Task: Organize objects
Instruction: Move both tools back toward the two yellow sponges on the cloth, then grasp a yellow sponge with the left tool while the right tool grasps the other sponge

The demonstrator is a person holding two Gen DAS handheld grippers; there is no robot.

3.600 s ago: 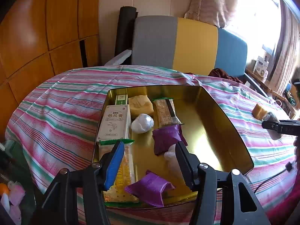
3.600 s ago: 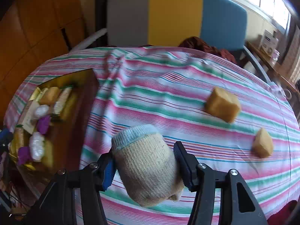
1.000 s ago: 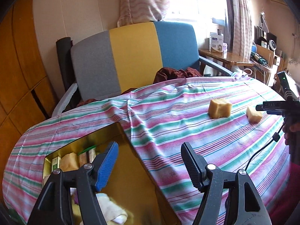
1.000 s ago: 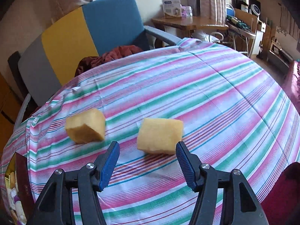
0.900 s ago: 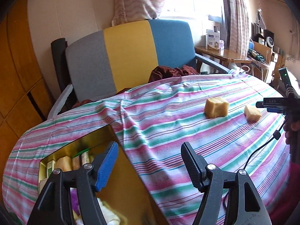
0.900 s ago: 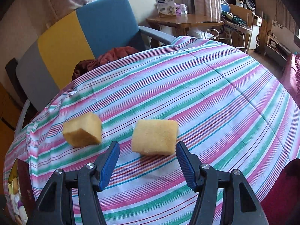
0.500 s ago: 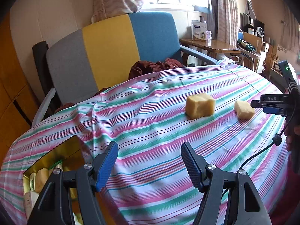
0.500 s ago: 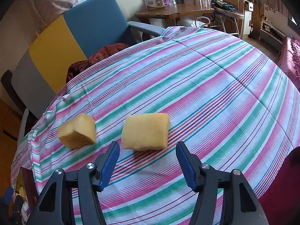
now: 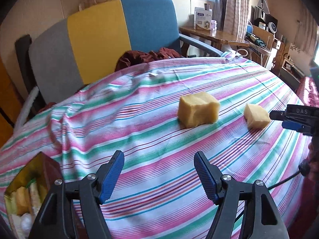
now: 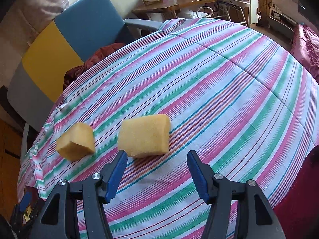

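Blue-padded right hand-held gripper (image 10: 156, 164) is hanging wide open and empty over the striped desk (image 10: 229, 103), with the nearer yellow sponge (image 10: 144, 135) sitting just past its tips. Left hand-held gripper (image 9: 158, 164) is gaping empty too, the other sponge (image 9: 197, 109) lying well beyond it.

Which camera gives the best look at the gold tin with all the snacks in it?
The left wrist view: the gold tin sits open at the lower left edge, with packets visible inside. The right wrist view shows almost nothing of it, only dark shapes at its bottom left corner.
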